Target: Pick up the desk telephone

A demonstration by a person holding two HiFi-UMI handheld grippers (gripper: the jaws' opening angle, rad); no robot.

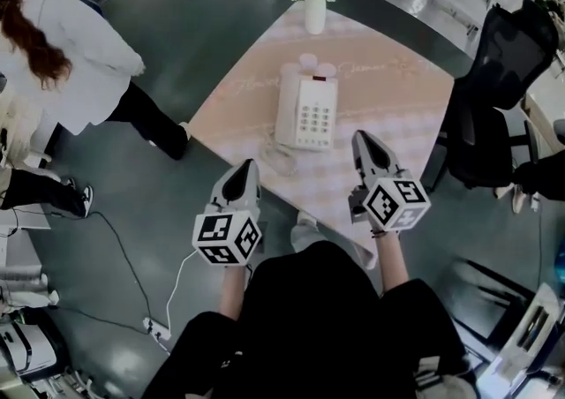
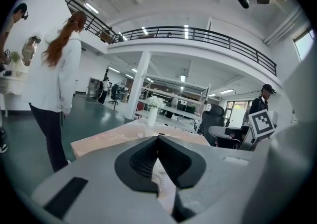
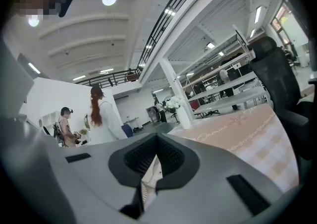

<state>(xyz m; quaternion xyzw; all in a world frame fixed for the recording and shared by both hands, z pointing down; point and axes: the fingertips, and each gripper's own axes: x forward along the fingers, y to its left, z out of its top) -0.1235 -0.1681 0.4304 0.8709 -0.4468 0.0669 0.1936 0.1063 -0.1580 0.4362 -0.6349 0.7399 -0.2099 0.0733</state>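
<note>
In both gripper views smooth grey jaws fill the lower frame. Through the dark ribbed hollow behind the tips only a pale sliver shows, too narrow to identify.

In the head view the desk telephone (image 1: 306, 112) lies near the frame's middle on the surface (image 1: 402, 88), which is covered by a pink checked cloth with faint script lettering. The telephone is a white, boxy plastic set with a pale keypad, and its coiled cord (image 1: 275, 157) trails at its lower left.

The left gripper (image 1: 246, 165) and right gripper (image 1: 360, 137) sit below it, clear of it. Each has its jaws pressed together and holds nothing.

A white vase (image 1: 315, 13) of pale flowers stands at the cloth's top corner.
</note>
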